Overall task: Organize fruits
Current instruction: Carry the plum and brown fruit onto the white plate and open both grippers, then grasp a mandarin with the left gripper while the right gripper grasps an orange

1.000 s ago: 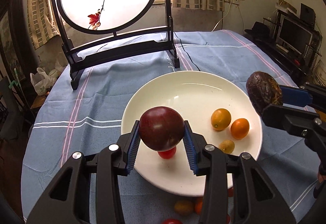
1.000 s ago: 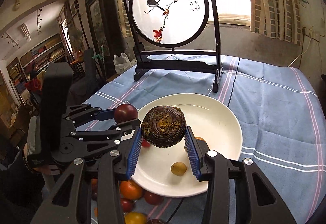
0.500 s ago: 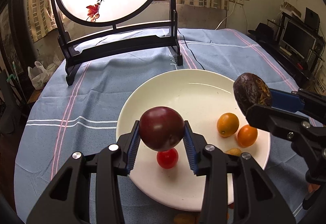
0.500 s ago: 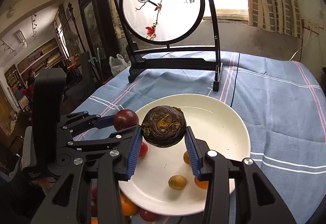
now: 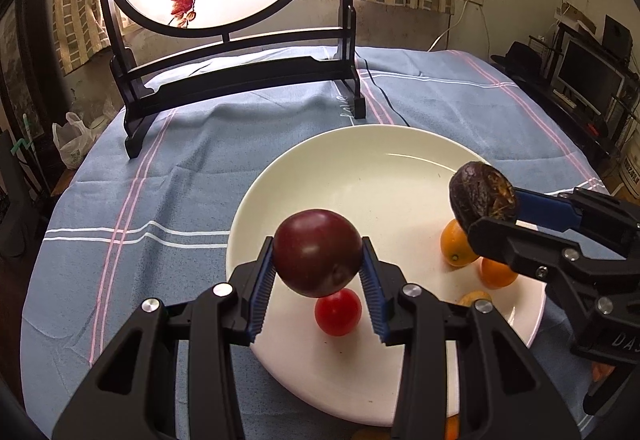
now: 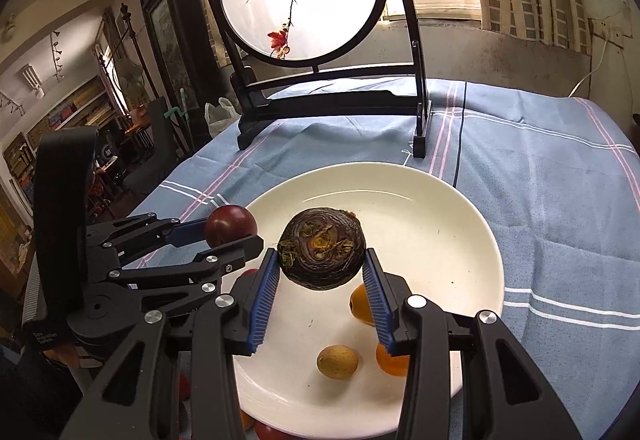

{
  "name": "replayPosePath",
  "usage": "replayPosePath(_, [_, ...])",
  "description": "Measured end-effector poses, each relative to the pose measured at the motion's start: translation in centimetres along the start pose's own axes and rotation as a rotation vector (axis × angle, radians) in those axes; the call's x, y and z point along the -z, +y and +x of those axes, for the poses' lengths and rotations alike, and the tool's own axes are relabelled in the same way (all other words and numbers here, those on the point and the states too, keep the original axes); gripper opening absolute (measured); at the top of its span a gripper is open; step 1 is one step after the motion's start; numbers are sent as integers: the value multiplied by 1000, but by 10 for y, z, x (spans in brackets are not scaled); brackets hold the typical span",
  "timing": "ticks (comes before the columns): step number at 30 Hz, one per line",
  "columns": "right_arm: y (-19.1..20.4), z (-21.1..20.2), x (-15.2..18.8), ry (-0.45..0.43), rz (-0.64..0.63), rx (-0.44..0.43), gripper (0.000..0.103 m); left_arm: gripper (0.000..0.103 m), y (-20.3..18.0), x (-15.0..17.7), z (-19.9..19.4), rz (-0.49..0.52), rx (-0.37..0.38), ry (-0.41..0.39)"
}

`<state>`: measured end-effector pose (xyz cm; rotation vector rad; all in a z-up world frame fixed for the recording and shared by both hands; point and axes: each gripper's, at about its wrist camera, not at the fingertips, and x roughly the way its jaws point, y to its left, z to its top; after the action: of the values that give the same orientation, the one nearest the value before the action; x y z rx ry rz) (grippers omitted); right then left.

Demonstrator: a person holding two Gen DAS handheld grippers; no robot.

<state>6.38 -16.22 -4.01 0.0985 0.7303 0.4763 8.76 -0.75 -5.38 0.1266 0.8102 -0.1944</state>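
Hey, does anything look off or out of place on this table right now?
Yes: a few small red and orange fruits lie on the blue striped tablecloth beside the white round plate, at its near edge, partly hidden. Nothing looks spilled or broken.

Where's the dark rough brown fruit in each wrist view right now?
Left wrist: dark rough brown fruit at right edge, in the right gripper.
Right wrist: centre, between the blue pads.
Shared landmark: round white plate.

Right gripper [image 6: 320, 296] clamping wrinkled dark fruit [image 6: 321, 255] over white plate [image 6: 420, 208] (2 oranges beneath), left gripper [image 6: 236, 234] holding plum [image 6: 231, 224]
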Motion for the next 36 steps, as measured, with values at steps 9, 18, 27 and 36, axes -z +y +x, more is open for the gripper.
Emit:
replayPosePath(9, [-10, -3, 0, -40, 44, 42, 71, 52, -2, 3, 5, 1, -4, 22])
replayPosePath(18, [4, -34, -3, -83, 33, -47, 70, 72, 10, -5, -45, -15, 37, -107])
replayPosePath(27, [42, -107, 61, -21, -176, -49, 71, 83, 13, 50, -124, 163, 30, -180])
replayPosePath(36, [58, -124, 155, 177, -232, -41, 70, 86, 34, 126, -146, 205, 64, -60])
